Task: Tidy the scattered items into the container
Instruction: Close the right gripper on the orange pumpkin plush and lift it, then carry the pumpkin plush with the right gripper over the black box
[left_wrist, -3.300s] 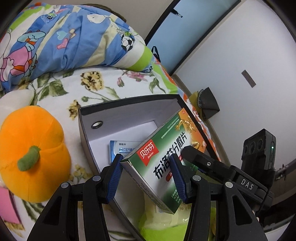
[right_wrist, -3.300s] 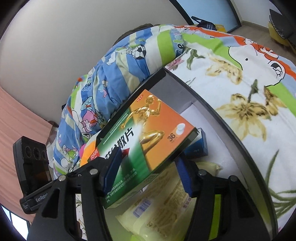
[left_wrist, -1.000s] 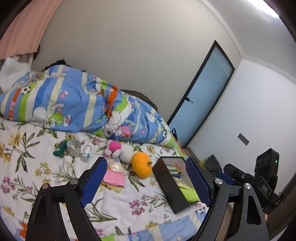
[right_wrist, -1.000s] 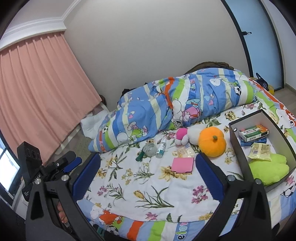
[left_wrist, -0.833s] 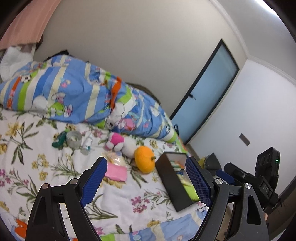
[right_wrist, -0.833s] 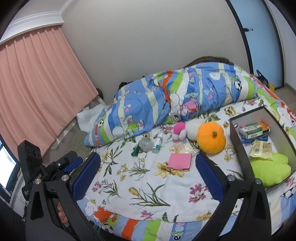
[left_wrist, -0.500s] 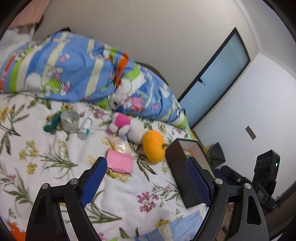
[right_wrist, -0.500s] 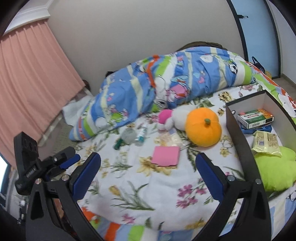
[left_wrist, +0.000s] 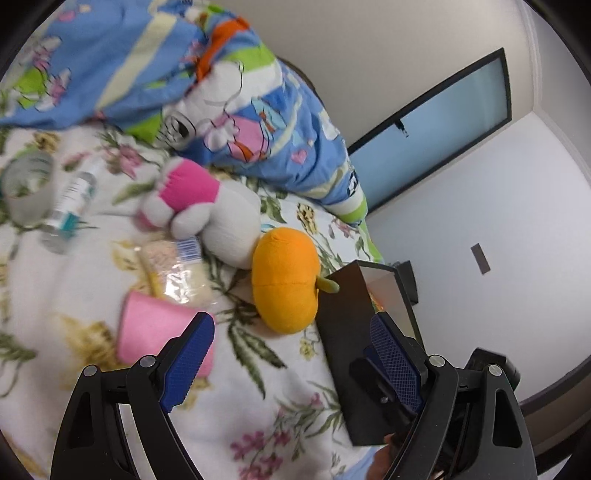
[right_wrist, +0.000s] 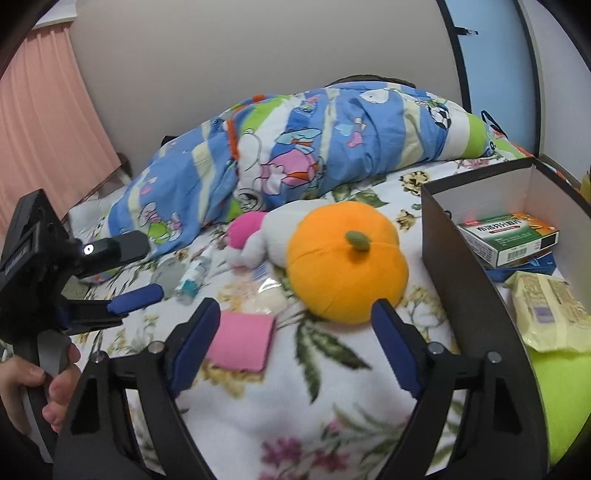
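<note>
An orange plush pumpkin (left_wrist: 286, 278) (right_wrist: 343, 258) lies on the flowered bedsheet beside the black container box (left_wrist: 343, 332) (right_wrist: 454, 258). My left gripper (left_wrist: 291, 343) hovers open just short of the pumpkin, its right finger over the box wall. My right gripper (right_wrist: 295, 325) is closing, with the pumpkin just ahead of its fingertips and nothing touching the pads. A pink pad (right_wrist: 243, 341) (left_wrist: 155, 328), a clear snack bag (right_wrist: 264, 295), a pink and white plush (right_wrist: 258, 236) and a small bottle (right_wrist: 194, 275) lie scattered to the left.
Inside the box lie a green and orange medicine carton (right_wrist: 506, 236), a yellow packet (right_wrist: 550, 314) and a lime plush (right_wrist: 554, 398). A blue cartoon quilt (right_wrist: 295, 155) is heaped behind. A hand (right_wrist: 29, 380) holds the left gripper's handle at the bed's left edge.
Both grippers have dropped and moved in close to the bed, so the pumpkin now fills the view ahead. The right gripper's jaws have narrowed. The medicine carton held earlier lies in the box.
</note>
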